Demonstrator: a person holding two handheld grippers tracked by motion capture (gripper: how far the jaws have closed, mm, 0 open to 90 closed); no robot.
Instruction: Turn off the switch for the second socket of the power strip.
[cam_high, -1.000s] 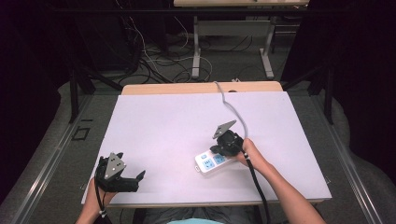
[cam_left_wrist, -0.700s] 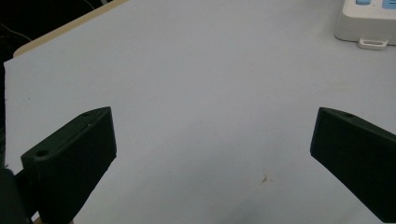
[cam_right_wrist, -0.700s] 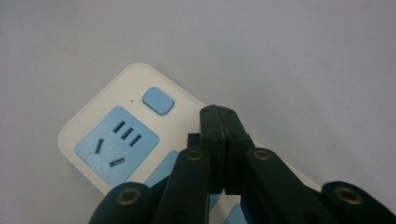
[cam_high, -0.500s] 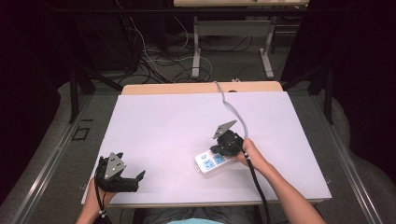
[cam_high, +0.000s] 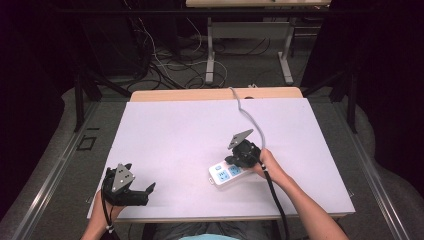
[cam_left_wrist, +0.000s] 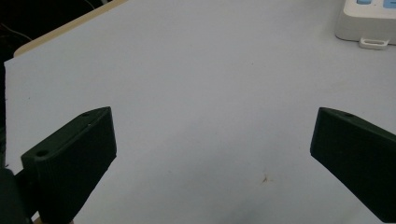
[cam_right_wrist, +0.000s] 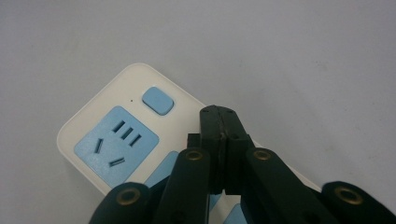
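Observation:
A white power strip (cam_high: 226, 174) with blue sockets lies on the table right of centre; its grey cable (cam_high: 247, 112) runs to the far edge. My right gripper (cam_high: 234, 161) hovers over it, jaws pressed shut with nothing visible between them. In the right gripper view the shut tips (cam_right_wrist: 218, 113) sit just above the strip (cam_right_wrist: 116, 140), next to its blue button (cam_right_wrist: 158, 100). My left gripper (cam_high: 142, 181) rests near the front left corner, wide open over bare table. The left gripper view shows both black fingers (cam_left_wrist: 74, 158) spread apart, with the strip's end (cam_left_wrist: 369, 21) far off at the top right.
The table (cam_high: 175, 130) is covered with a pale lilac sheet, and a wooden edge shows at the back. Beyond it, dark floor holds tangled cables (cam_high: 165, 60) and another table's legs (cam_high: 210, 50).

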